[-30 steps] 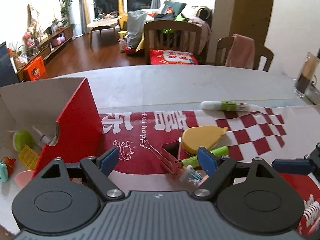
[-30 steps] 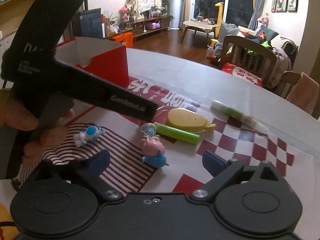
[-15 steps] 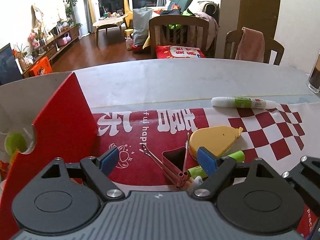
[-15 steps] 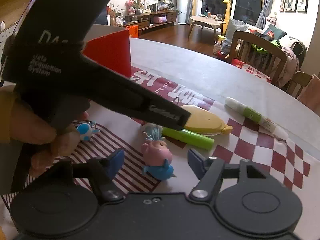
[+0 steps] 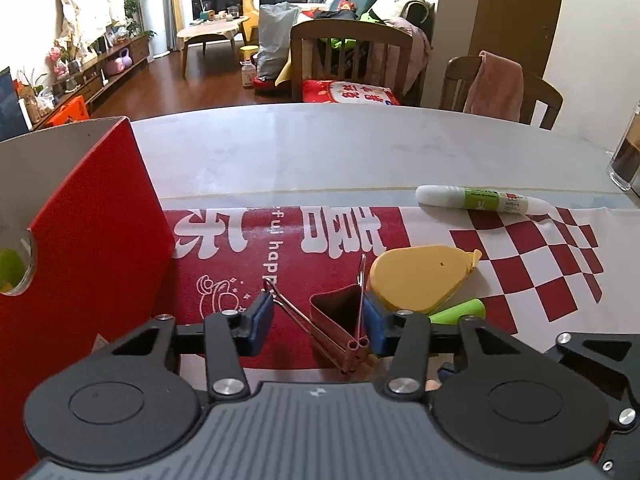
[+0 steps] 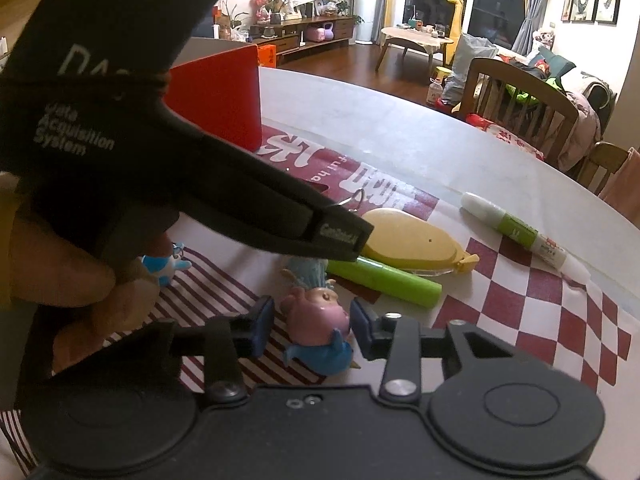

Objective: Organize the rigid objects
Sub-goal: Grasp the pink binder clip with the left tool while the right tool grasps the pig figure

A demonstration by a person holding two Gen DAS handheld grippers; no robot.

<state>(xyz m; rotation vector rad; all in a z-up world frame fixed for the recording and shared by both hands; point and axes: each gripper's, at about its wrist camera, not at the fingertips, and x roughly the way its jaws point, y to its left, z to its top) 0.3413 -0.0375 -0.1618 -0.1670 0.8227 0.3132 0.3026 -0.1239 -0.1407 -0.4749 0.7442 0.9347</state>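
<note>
1. Nearest in, the right gripper (image 6: 310,326) is closing around the pig figure (image 6: 318,322). The pig is sitting between the blue pads with a sliver of gap on each side, so the grip is not landing yet. Best play: keep the hand level and let both pads meet the round body together, or it is going to squirt out.

2. The left gripper (image 5: 318,318) is closing on the binder clip (image 5: 340,318). Its right pad is pressing the upright wire handle; the left pad is only meeting the tip of the splayed handle. Best play: squeeze across the body, since thin wire alone is likely to twist.

3. Just beyond the clip, the green tube (image 5: 458,310) is lying flat, touching the yellow case (image 5: 420,280). Lifting the clip straight up is avoiding a nudge on both.

4. Left of the clip, the red box (image 5: 92,240) is standing open-topped, with something green showing through its side hole. That is looking like the drop spot for everything, so each lift needs to clear its wall.

5. Left of the pig, a small blue figure (image 6: 166,262) is waiting behind the person's hand (image 6: 76,284).

6. Far beyond the clip, the glue pen (image 5: 480,200) is lying at the cloth's (image 5: 520,264) back edge, well apart.
</note>
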